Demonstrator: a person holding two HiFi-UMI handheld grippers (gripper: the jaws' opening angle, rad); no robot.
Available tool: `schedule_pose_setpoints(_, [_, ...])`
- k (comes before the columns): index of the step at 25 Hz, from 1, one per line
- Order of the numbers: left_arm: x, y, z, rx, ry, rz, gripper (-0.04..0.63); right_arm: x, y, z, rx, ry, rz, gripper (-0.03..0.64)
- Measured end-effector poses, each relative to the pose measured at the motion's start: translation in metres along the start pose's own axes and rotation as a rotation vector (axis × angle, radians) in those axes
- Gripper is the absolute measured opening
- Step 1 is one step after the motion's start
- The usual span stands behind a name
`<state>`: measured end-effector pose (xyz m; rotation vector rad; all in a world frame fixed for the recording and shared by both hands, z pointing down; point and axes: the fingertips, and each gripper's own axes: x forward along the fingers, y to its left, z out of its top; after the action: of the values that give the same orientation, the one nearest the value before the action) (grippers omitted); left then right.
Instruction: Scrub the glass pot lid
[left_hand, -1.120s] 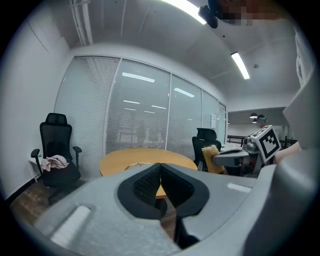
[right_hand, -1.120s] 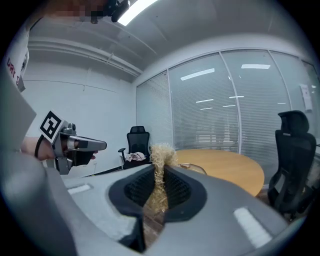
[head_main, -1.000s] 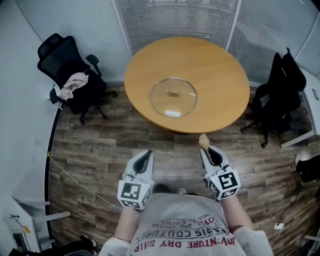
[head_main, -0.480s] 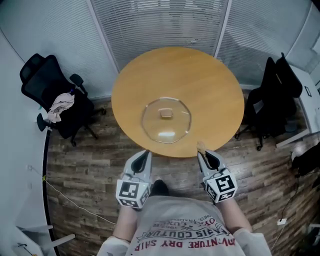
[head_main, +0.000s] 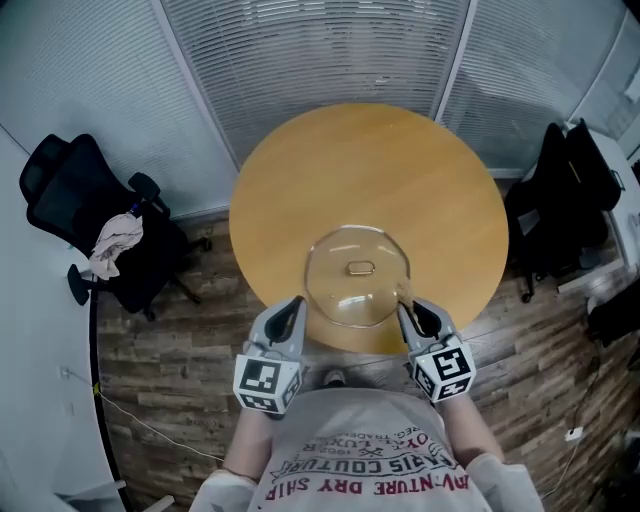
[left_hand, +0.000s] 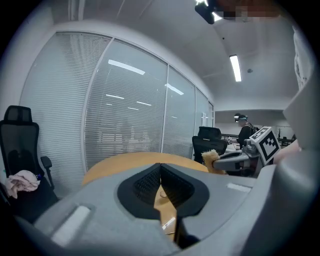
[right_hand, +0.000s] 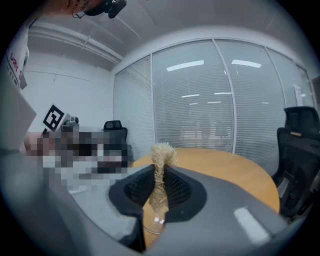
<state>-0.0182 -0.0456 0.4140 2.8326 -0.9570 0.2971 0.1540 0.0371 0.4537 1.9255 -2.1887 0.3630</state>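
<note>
Tho nearer now, lid (head_main: 357, 277) on tbl (head_main: 370, 160)

The right hand-held gripper (right_hand: 159, 172) has its jaws pressed together on a tan, fibrous scrubber (right_hand: 162, 152), which stands upright with its frayed tuft above them. Beyond lies the round wooden desk (right_hand: 225, 167), and a curved clear rim of the glass pot lid (right_hand: 152, 224) shows on it. A black office chair (right_hand: 300, 150) stands right of the desk.
</note>
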Motion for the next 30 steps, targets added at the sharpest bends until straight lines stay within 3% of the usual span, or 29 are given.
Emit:
schedule_pose_setpoints(9, [0.037,0.041,-0.002,-0.003,0.030,-0.001,0.008,0.077,-0.007,-0.003,0.046,0.078,0.017,0.049])
schedule_pose_setpoints(14, [0.060,0.050,-0.014,-0.039,0.048,0.049,0.008,0.114,-0.031,-0.011,0.038,0.139,0.052,0.049])
schedule_pose_setpoints(22, [0.098,0.078,-0.022,-0.058,0.067,0.127,0.008,0.175,-0.059,-0.032,0.006,0.310,0.158,0.050])
schedule_pose_setpoints(30, [0.130,0.081,-0.046,-0.099,0.122,0.138,0.008,0.220,-0.069,-0.080,-0.044,0.504,0.251,0.051])
